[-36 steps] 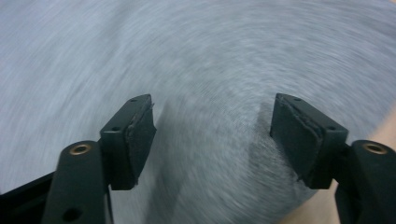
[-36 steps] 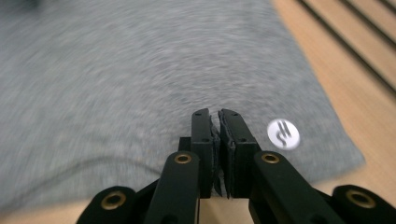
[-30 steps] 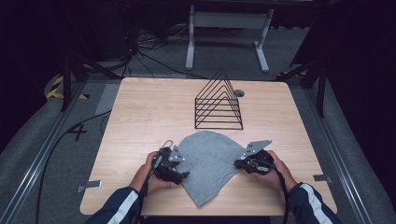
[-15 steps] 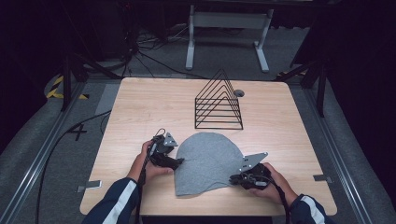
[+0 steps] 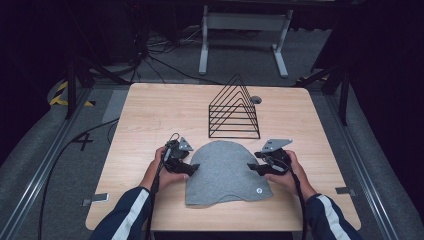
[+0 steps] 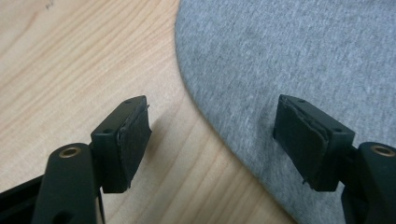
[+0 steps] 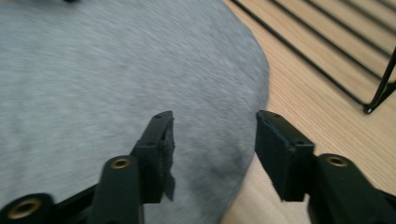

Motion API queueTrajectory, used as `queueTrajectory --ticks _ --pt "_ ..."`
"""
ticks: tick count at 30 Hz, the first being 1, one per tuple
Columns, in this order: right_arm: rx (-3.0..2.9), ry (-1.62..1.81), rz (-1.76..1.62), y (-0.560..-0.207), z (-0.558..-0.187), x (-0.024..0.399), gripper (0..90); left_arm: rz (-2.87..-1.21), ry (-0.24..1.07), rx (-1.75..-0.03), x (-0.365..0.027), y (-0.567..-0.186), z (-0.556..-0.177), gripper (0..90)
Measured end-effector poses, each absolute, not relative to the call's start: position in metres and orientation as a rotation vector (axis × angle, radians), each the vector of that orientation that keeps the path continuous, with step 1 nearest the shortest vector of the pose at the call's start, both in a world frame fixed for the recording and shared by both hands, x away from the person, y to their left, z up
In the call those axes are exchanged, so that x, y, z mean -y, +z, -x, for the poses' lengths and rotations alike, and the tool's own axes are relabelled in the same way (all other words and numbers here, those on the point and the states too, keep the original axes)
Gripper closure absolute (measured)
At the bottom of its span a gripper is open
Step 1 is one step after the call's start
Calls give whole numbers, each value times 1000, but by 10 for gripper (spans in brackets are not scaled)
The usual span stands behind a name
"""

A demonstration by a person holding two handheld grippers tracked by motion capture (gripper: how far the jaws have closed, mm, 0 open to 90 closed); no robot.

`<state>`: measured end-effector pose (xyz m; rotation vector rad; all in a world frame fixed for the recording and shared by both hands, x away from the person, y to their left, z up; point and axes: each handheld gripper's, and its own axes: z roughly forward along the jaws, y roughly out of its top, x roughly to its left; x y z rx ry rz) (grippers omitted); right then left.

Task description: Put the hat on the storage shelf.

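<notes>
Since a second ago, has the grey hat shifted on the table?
Yes. The grey hat turned: its pointed corner aimed toward the table's near edge before, and now its straight hem faces that edge, dome toward the wire rack.

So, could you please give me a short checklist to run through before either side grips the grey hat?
1. Grey hat lies flat on the table: ok.
2. Left tongs open, straddling the hat's edge: ok.
3. Right tongs open, straddling the opposite edge: ok.
4. Wire rack stands apart from the hat: ok.
5. Lower pads under the fabric: cannot tell.
</notes>
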<state>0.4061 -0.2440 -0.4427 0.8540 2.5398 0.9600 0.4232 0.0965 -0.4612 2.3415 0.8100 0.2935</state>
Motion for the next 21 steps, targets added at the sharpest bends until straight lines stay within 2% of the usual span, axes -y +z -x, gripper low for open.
queueTrajectory --ticks 8,13,14,16,19,21 --pt "-2526 935 -932 -452 -434 232 341 -2311 217 -811 -98 -465 -431 242" --pt "-2555 919 -990 -455 -440 227 314 -2347 231 -758 -91 -464 -427 231" --pt "-2559 916 -986 -455 -440 227 326 -2353 233 -753 -90 -464 -426 231" --pt "-2578 917 -964 -454 -437 227 408 -2352 224 -761 -90 -464 -425 232" --pt "-2602 918 -953 -451 -432 224 591 -2354 214 -747 -89 -462 -424 271" --pt "-2608 917 -950 -450 -430 222 653 -2363 199 -712 -88 -460 -422 461"
